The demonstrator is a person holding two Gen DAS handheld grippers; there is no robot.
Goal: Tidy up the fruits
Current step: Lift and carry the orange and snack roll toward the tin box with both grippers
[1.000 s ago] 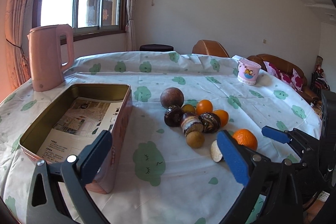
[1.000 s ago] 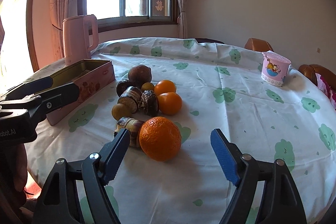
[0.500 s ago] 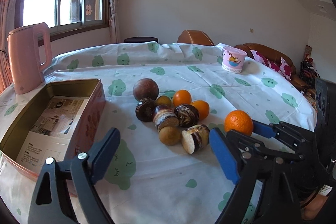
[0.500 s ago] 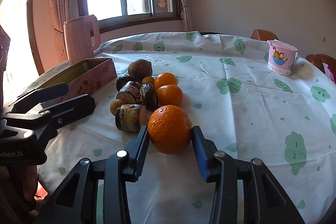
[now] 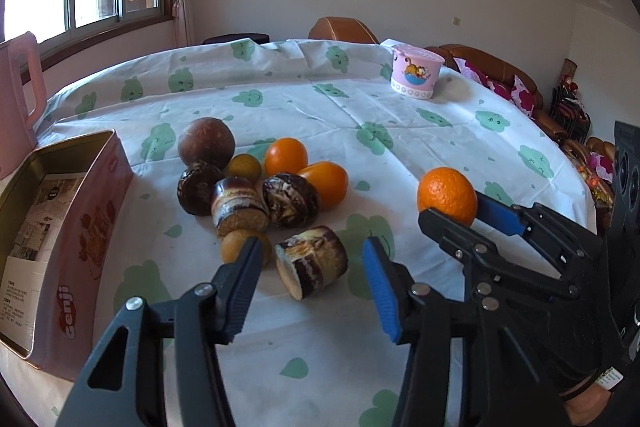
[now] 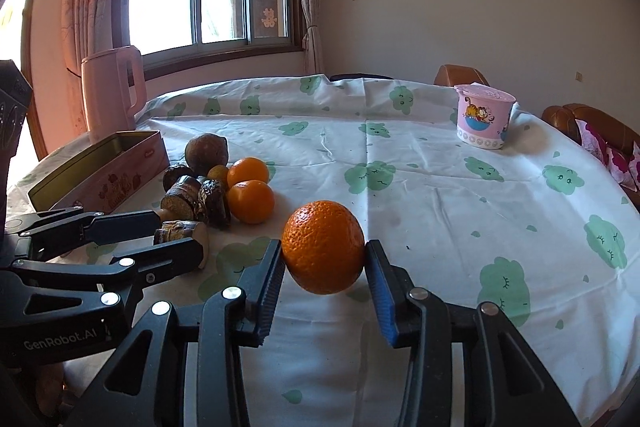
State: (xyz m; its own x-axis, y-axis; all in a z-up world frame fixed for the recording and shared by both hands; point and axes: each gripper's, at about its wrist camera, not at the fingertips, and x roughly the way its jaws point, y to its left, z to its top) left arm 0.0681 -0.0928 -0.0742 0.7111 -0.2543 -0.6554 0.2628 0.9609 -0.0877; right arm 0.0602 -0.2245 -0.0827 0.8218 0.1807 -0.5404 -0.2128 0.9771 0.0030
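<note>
Left wrist view: the left tongs (image 5: 310,279) are closing around the cut brown fruit piece (image 5: 311,261) on the desk (image 5: 400,115), pads not yet pressing. Right wrist view: the right tongs (image 6: 324,267) are clenched on the large orange (image 6: 323,251); judged next, carry it to the open tin (image 6: 100,173).

White lettering reading "genji" runs up the near side of the pink tin (image 5: 86,259) at the left of the desk. The sheet (image 5: 24,227) lining the tin carries print too small to read. "GenRobot.AI" is stamped in pale letters on the black body of the left gripper (image 6: 60,335), seen at the near left from the right wrist camera. A red paper cutout of the Chinese double-happiness character (image 6: 269,18) hangs on the far window pane.
</note>
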